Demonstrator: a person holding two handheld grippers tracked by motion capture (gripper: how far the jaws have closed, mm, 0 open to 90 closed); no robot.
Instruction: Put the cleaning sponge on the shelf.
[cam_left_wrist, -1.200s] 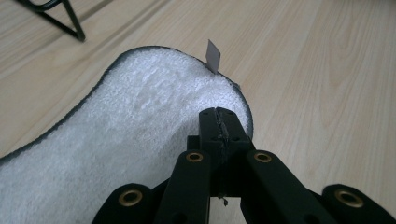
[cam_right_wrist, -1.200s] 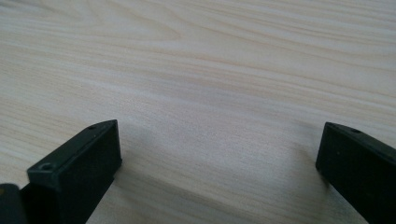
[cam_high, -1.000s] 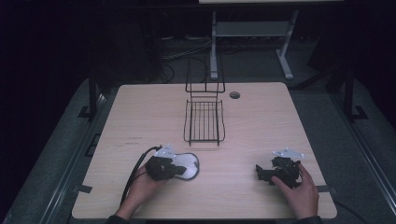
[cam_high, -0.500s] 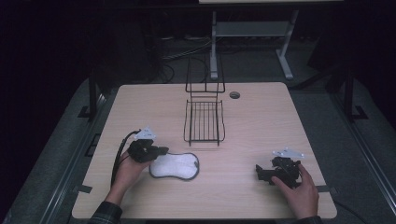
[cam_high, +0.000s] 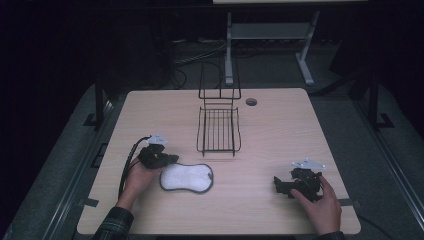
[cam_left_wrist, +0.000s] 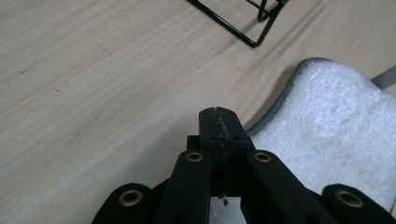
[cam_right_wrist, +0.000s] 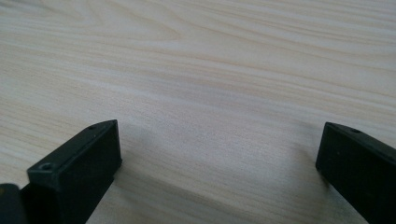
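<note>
Seen from the high view, a person is sitting at a pale wooden table (cam_high: 280, 135) in a dark room, holding a black two-jaw gripper in each hand.

The left gripper (cam_high: 172, 159), at the lower left of the frame, has just slid leftward off a white, fluffy, peanut-shaped cleaning pad with a grey border (cam_high: 186, 178). A second ago it was sitting on top of the pad; now its clenched tips are hovering just beside the pad's upper left edge. In the left gripper view, the jaws are pressed together with nothing between them, and the pad (cam_left_wrist: 336, 140) is lying flat at the right of the frame. This suggests the pad has been let go, or not yet picked up.

The right gripper (cam_high: 280, 186), at the lower right, is resting on the table in the same place as before, its jaws spread wide over bare wood.

A black wire rack (cam_high: 218, 127) is standing at the centre, well apart from the pad, unmoved.
</note>
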